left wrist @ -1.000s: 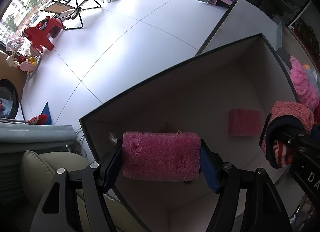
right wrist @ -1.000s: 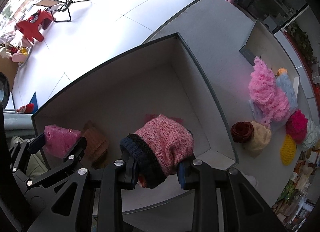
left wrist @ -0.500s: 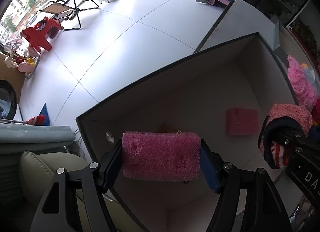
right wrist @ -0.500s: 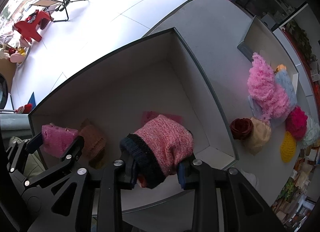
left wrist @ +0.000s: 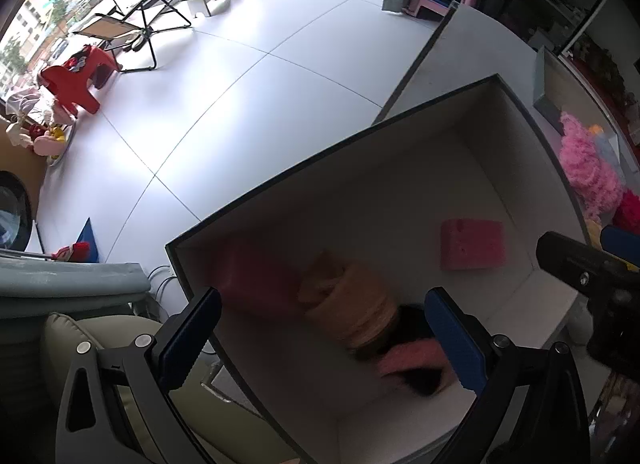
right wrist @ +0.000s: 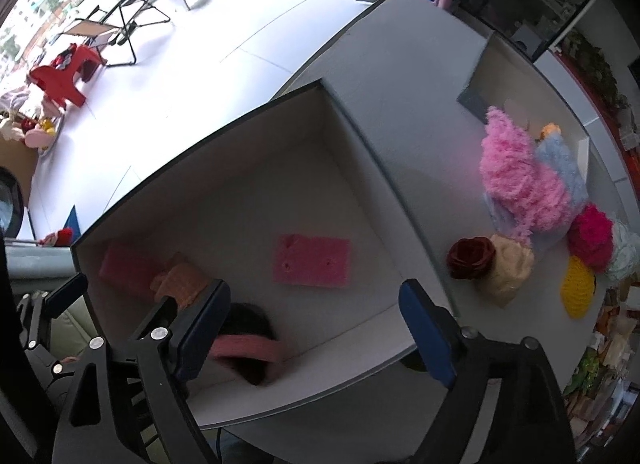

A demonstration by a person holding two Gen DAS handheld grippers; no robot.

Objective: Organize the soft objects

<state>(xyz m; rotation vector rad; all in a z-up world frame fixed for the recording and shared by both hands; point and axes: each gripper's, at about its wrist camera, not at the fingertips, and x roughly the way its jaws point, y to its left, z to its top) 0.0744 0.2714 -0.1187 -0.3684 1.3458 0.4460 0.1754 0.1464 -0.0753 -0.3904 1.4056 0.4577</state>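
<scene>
Left gripper (left wrist: 320, 332), right gripper (right wrist: 316, 324) just spread, empty, above box (right wrist: 360, 132); grey table (right wrist: 400, 64); pale tiled floor (left wrist: 240, 104).

One box (right wrist: 352, 124) stands on one table (right wrist: 420, 76). In it lie two pink sponges, one at 3 o'clock of the floor (right wrist: 311, 261) and one blurred at 9 o'clock (right wrist: 128, 270), plus one tan knit piece (right wrist: 182, 278) and one pink-and-dark knit hat (right wrist: 248, 338) at 6 o'clock. On the table at 3 o'clock of the box lies a heap of about seven soft things (right wrist: 520, 180); the exact number is hard to tell. Two hand-held grippers show: left (left wrist: 320, 338) and right (right wrist: 316, 330).
</scene>
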